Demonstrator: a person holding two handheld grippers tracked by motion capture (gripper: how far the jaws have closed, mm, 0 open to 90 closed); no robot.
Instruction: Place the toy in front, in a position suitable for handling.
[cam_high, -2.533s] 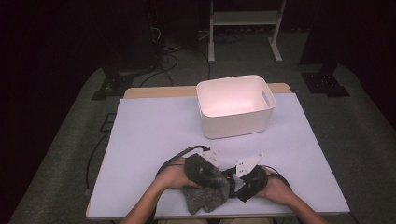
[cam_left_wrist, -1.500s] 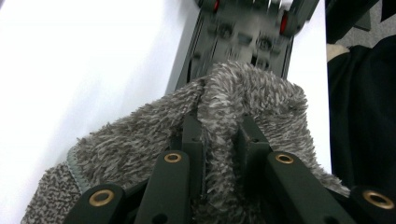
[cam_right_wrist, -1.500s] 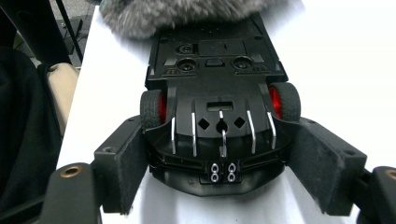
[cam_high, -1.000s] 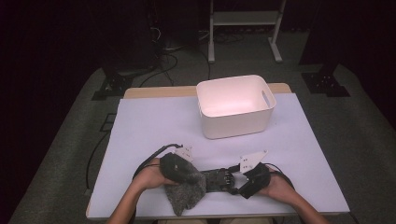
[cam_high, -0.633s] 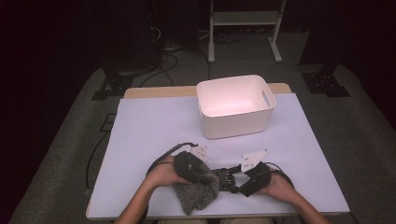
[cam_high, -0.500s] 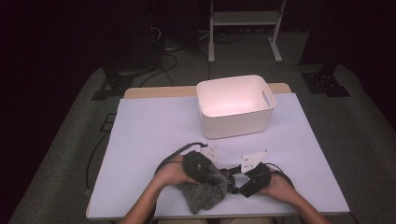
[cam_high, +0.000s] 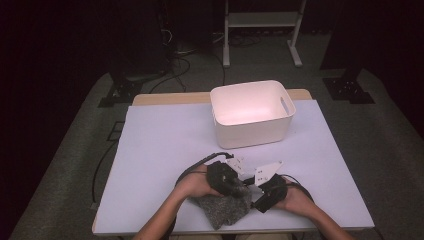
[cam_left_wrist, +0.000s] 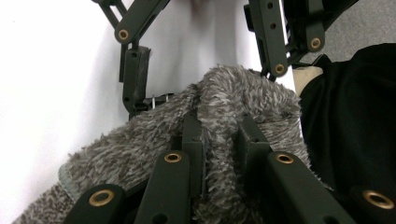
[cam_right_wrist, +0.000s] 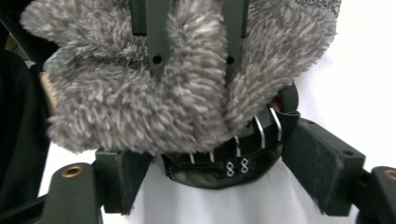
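Observation:
A grey fluffy cloth (cam_high: 222, 210) lies bunched at the table's front edge, between the person's two hands. My left gripper (cam_high: 240, 189) is shut on a fold of it; its own view has both jaws (cam_left_wrist: 219, 126) sunk into the pile (cam_left_wrist: 140, 144). Facing it, my right gripper (cam_high: 253, 196) has its jaws spread wide, and they have just been opening. In its view (cam_right_wrist: 212, 149) a black edge piece with metal bits (cam_right_wrist: 219, 170) and the cloth (cam_right_wrist: 107, 102) sit between the pads, which do not press on them. The left gripper (cam_right_wrist: 192, 60) pinches the cloth above.
A white plastic bin (cam_high: 250, 112) stands at the back of the pale table (cam_high: 165, 140), right of centre. Cables trail from both grippers. Dark floor and a metal stand lie beyond the table.
The left hand has carried the cloth to the right, up against the right gripper. The right hand has stayed where it was.

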